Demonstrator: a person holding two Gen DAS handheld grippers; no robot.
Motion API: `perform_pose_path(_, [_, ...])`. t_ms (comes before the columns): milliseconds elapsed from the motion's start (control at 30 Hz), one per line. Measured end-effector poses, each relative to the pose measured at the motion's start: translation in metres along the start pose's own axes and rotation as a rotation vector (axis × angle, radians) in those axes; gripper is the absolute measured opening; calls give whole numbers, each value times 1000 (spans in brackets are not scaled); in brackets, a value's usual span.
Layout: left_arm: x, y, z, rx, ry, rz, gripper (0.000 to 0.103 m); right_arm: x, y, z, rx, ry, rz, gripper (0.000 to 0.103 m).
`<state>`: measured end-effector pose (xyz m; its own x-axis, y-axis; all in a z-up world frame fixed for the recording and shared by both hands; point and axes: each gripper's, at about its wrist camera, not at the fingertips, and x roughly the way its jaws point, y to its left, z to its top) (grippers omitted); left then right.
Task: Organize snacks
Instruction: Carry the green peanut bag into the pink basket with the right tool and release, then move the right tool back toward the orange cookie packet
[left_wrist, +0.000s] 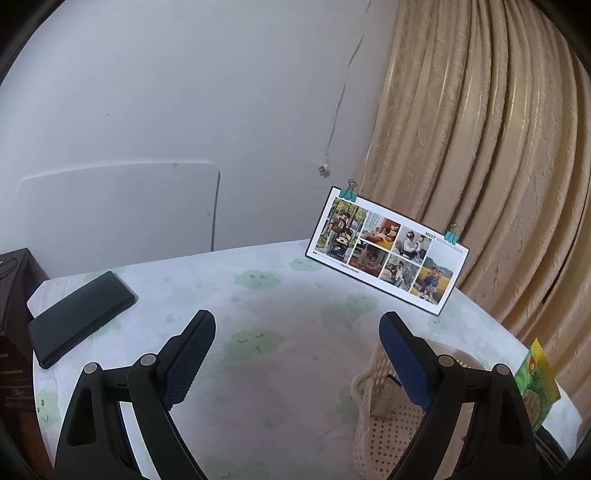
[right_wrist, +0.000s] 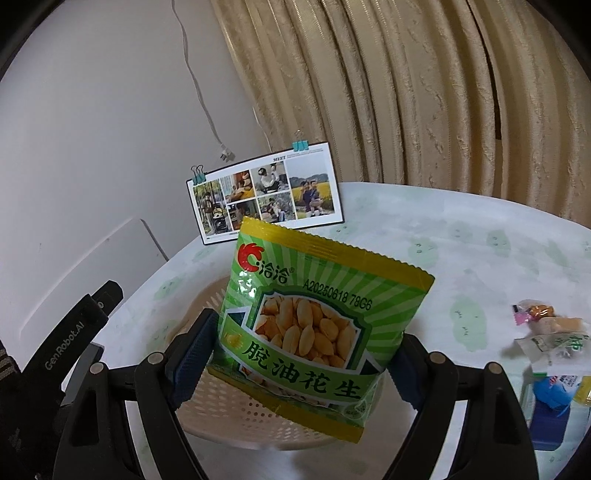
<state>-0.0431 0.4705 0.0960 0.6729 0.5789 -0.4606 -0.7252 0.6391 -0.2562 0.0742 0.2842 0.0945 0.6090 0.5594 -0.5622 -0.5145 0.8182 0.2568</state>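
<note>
Peanut bag (right_wrist: 314, 325) clamped in right gripper (right_wrist: 295, 354) above basket (right_wrist: 236, 421), not yet dropped; left gripper (left_wrist: 297, 354) spread, empty; more snacks (right_wrist: 550, 343) waiting on table (right_wrist: 461, 251).

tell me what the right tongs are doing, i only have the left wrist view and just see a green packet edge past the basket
Observer: The right tongs grip a green peanut packet by its lower sides, upright.
Operator: is it over the basket
Observer: Yes, the packet sits just above the pale perforated basket.
Operator: any snacks left outside
Observer: Several small wrapped snacks lie on the table to the right, beside a blue box.
</note>
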Motion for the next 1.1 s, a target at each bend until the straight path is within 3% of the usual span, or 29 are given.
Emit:
perform_pose_path(167, [1, -2, 0, 11, 6, -11, 90, 2, 2, -1, 3, 3, 14, 91])
perform_pose_path(533, [0, -6, -1, 23, 12, -27, 90, -9, -4, -8, 14, -14, 6, 91])
perform_pose_path(1100, [-16, -42, -17, 160, -2, -105, 90, -40, -61, -31, 128, -58, -89, 91])
